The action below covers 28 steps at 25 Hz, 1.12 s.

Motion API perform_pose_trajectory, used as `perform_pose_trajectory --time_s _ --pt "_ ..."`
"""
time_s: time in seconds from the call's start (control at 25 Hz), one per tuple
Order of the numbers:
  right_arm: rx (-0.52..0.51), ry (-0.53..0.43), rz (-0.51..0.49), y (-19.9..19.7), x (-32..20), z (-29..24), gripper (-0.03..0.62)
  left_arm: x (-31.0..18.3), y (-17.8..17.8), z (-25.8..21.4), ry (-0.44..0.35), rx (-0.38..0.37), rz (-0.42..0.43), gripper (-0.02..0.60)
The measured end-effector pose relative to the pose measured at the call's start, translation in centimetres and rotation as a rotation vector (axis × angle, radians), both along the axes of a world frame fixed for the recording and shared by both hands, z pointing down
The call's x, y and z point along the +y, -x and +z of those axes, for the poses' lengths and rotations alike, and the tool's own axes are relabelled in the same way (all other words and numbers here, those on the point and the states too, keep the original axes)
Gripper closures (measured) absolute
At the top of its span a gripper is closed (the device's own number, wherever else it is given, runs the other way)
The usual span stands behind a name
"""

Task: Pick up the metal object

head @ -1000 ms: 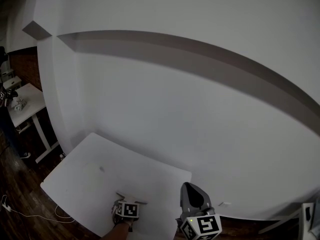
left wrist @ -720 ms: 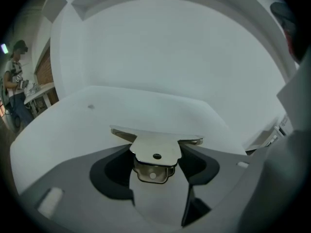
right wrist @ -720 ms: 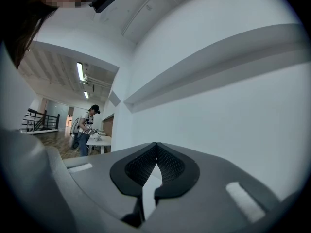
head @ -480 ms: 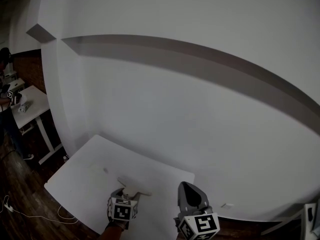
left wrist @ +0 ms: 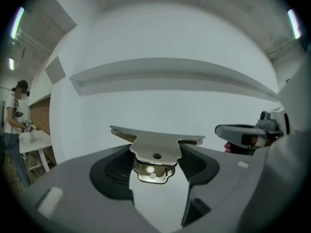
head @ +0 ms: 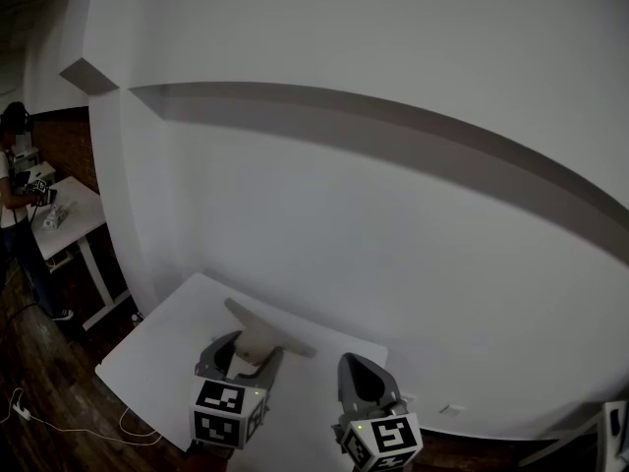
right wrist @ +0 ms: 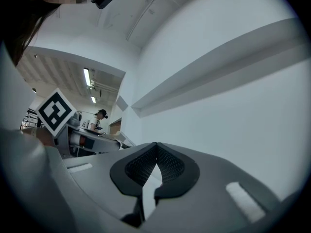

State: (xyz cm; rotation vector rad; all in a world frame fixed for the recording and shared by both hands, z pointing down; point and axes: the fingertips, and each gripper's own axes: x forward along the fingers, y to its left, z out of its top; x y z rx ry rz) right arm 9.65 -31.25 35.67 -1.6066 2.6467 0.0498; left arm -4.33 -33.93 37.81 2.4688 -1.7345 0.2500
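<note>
The head view is looking steeply down from above the white table [head: 147,357], facing the wall [head: 413,234] behind it. Each gripper view is sitting close behind its own jaws over the table, facing that wall's grey band [head: 393,131]; the left gripper view is also catching the right gripper [left wrist: 228,132].

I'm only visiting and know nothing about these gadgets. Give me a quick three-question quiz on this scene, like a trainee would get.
1. True or false: the left gripper is clamped on the metal object.
2. The right gripper has its jaws: A) wide apart, B) together with nothing between, C) on a cup.
3. Fill in: the table below the grippers is ____ in colour.

Key: 1 true; 2 B; 3 white.
</note>
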Motion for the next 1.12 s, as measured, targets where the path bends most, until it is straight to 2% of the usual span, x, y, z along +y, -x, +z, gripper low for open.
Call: perform_pose_trajectory --time_s 0.28,0.52,1.12 --pt "-0.007 -0.009 -0.01 0.6 -0.1 -0.5 0.583 1.4 0.1 -2.2 -0.029 -0.003 0.008 0.298" --pt "0.019 -0.018 -0.003 0.9 -0.3 -0.1 0.585 1.9 0.0 -1.1 -0.002 -0.016 0.009 0.298" --pt "0.038 -0.025 -0.008 1.5 0.1 -0.7 0.585 2.4 0.7 -0.4 0.006 -0.029 0.003 0.298"
